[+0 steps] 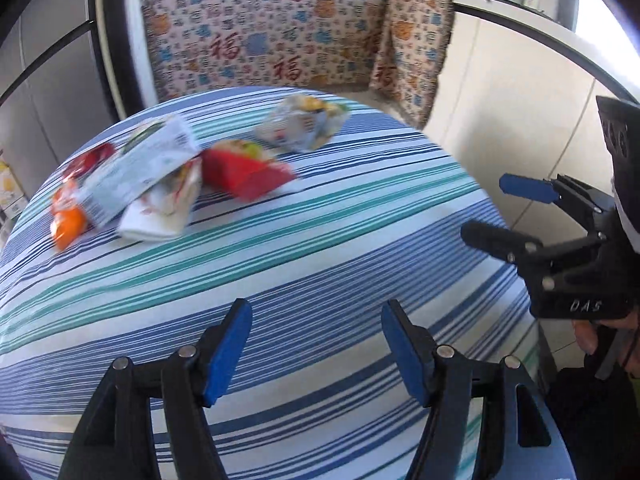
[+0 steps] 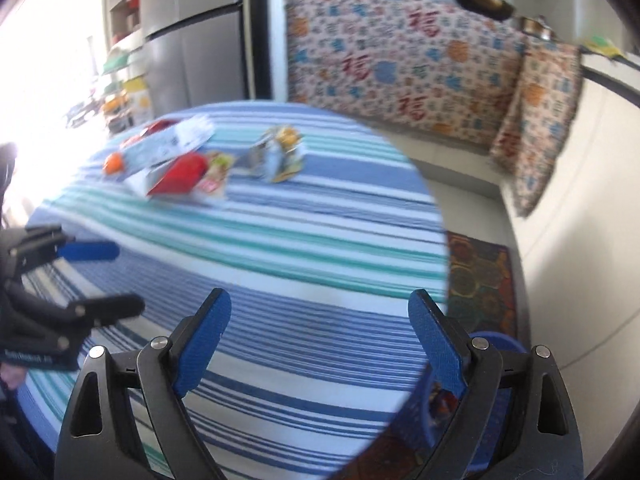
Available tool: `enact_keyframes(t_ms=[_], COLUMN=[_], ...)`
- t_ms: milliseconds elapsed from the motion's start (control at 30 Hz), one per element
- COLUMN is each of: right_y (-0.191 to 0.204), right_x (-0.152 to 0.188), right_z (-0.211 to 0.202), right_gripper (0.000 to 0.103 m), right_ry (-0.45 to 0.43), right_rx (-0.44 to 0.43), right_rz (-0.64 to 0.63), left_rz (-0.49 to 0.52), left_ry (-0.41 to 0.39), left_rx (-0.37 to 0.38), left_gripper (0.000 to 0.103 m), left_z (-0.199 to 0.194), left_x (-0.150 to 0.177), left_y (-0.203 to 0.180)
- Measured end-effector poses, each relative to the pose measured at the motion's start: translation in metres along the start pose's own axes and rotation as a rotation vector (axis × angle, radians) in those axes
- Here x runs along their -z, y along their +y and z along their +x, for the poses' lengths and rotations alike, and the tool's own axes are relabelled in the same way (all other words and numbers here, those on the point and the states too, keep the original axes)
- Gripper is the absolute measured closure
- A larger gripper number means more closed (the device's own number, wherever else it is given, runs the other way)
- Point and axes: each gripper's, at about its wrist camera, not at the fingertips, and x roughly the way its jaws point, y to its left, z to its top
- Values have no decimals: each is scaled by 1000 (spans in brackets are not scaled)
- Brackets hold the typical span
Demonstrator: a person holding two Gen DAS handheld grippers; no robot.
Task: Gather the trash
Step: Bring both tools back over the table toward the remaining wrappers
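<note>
On striped table (image 1: pixel 320 240): blurred, seemingly crumpled wrappers (image 1: pixel 160 176).

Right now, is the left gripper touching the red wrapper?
Apart. The left wrist view shows the left gripper open over bare striped tablecloth, the red wrapper lying well beyond it.

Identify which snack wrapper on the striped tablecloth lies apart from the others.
The pale blue-and-yellow wrapper, lying alone toward the table's far edge; the red, white and orange wrappers overlap in one cluster.

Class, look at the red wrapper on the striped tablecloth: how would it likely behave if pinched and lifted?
The red wrapper looks creased and partly puffed up, so probably thin, light and floppy. It would likely crumple when pinched and slide easily on the tablecloth if pushed.
</note>
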Motion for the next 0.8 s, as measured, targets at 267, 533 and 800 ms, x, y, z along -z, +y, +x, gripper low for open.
enact_keyframes(t_ms=[267, 533, 800], right_y=[35, 34, 28], right_x=[-3, -6, -6], right_z=[37, 44, 45], right_gripper=[12, 10, 6], right_ry=[64, 90, 106], right_rx=[-52, -51, -55], right_rz=[-64, -44, -23], left_rz=[-48, -83, -70], left_ry=[15, 23, 21], left_rx=[-43, -136, -128], left_gripper=[34, 0, 0], left_z=[0, 12, 11], left_x=[13, 10, 12], left_y=[56, 68, 67])
